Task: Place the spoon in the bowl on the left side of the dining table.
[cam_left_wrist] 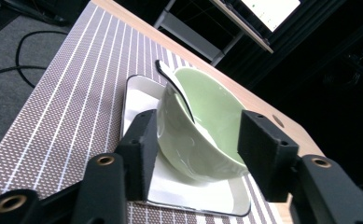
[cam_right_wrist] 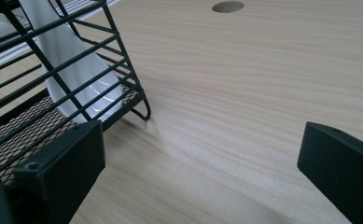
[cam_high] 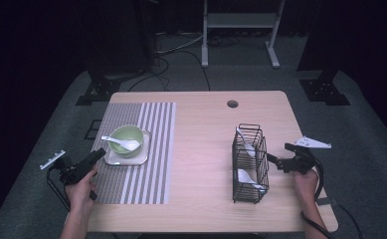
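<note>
on the striped placemat (cam_high: 131,149) at the bench's (cam_high: 206,149) left side, a green bowl (cam_high: 126,140) sits on a white square plate (cam_high: 112,158) with a white spoon (cam_high: 123,144) resting inside it. the left gripper (cam_high: 95,158) points at the bowl, jaws apart and clear of its sides. the right gripper (cam_high: 276,161), jaws wide apart on nothing, sits just beside a black wire basket (cam_high: 250,164) holding white spoons (cam_high: 245,178).

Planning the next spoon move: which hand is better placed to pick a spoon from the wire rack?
Right. Its gripper sits beside the rack with fingers open near a spoon; the left gripper is across the table at the bowl.
</note>
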Available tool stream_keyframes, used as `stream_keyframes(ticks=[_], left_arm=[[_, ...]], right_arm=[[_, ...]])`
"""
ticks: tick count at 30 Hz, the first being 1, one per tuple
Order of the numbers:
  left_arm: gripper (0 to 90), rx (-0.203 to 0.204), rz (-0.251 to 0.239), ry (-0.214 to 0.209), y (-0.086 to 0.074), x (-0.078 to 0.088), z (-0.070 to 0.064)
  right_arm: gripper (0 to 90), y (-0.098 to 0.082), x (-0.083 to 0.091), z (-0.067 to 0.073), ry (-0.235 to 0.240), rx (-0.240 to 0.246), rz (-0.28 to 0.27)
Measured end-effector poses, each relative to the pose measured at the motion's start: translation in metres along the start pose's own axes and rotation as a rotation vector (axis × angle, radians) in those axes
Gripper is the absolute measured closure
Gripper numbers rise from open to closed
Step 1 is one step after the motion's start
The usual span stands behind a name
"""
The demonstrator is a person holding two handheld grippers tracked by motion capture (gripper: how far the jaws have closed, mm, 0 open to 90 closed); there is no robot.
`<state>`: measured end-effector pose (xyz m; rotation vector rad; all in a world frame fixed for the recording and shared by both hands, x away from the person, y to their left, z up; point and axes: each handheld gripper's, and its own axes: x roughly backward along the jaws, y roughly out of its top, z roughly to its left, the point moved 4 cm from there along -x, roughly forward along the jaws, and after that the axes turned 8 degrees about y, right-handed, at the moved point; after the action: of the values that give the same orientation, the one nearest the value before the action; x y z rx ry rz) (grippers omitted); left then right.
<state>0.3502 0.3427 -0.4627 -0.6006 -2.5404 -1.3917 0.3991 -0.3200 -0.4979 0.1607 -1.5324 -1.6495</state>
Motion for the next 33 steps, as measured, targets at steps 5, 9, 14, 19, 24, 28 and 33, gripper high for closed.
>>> stream_keyframes(ticks=[5, 9, 14, 19, 24, 28, 33], left_arm=[[42.1, -0.016, 0.006, 0.003, -0.003, 0.003, -0.005], [37.7, -0.032, 0.010, 0.004, -0.006, 0.004, -0.008], [34.5, -0.036, 0.019, -0.004, -0.009, 0.006, -0.010], [31.1, -0.048, 0.030, -0.009, -0.014, 0.008, -0.013], [28.9, -0.053, 0.038, -0.019, -0.018, 0.008, -0.017], [26.5, -0.064, 0.049, -0.024, -0.021, 0.008, -0.023], [23.8, -0.095, 0.057, -0.027, -0.024, 0.010, -0.030]], right_arm=[[0.0, 0.000, 0.000, 0.000, 0.000, 0.000, -0.001], [0.0, 0.000, 0.000, -0.001, 0.000, -0.006, -0.004], [0.0, 0.000, 0.000, -0.001, 0.000, -0.003, -0.004], [0.0, 0.000, 0.000, -0.001, 0.000, -0.004, -0.004], [0.0, 0.000, 0.000, -0.001, 0.000, -0.003, -0.004], [0.0, 0.000, 0.000, -0.001, -0.001, -0.004, -0.004], [0.0, 0.000, 0.000, -0.001, -0.001, -0.004, -0.005]])
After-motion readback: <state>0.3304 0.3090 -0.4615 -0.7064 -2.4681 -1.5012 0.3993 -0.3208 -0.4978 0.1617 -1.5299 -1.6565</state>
